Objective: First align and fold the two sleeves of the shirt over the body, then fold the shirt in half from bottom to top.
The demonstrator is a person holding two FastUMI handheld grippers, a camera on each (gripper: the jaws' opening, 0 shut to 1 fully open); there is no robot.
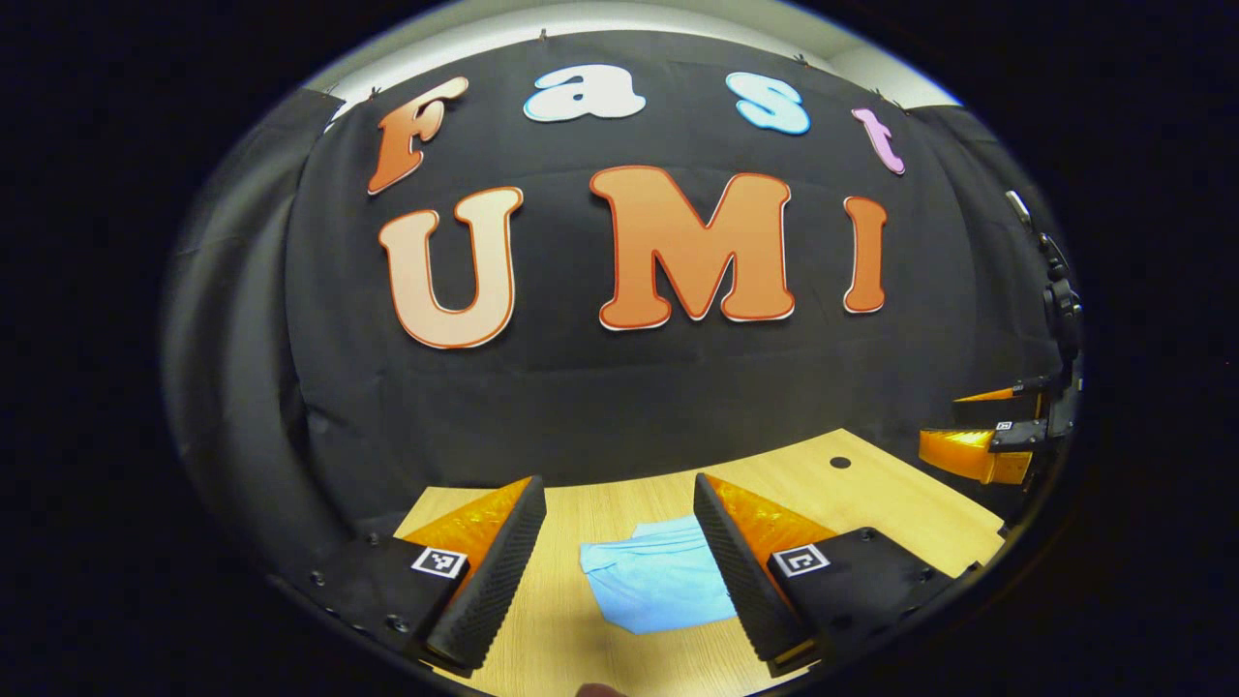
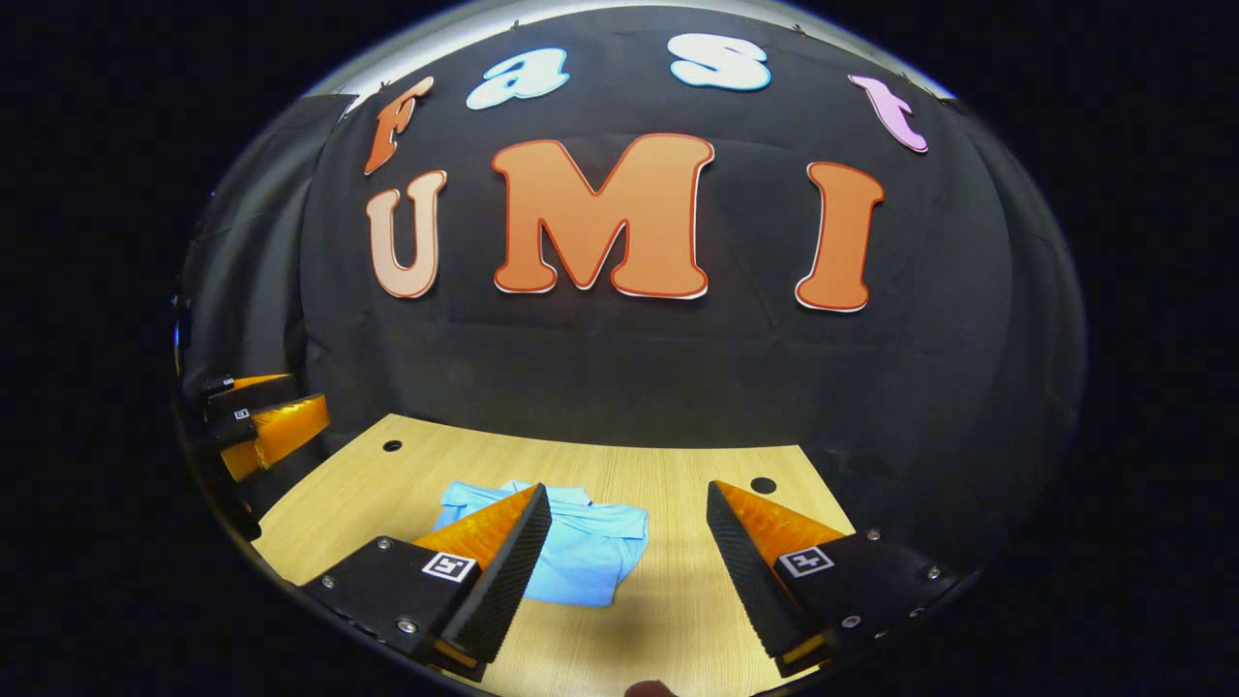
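A light blue shirt (image 1: 661, 581) lies folded into a small bundle on the wooden table (image 1: 891, 503). In the left gripper view my left gripper (image 1: 619, 528) hangs open above the table, with the shirt between and below its fingers. The right gripper (image 1: 978, 445) appears far right at the table's edge in that view. In the right gripper view the shirt (image 2: 590, 552) lies left of centre, partly hidden by one finger. My right gripper (image 2: 629, 528) is open above the table with nothing held. The left gripper (image 2: 261, 426) shows at the far left there.
The black booth wall (image 1: 629, 407) rises straight behind the table's far edge. Round cable holes (image 2: 763, 484) sit near the table's back corners. Bare wood (image 2: 678, 581) lies to the right of the shirt.
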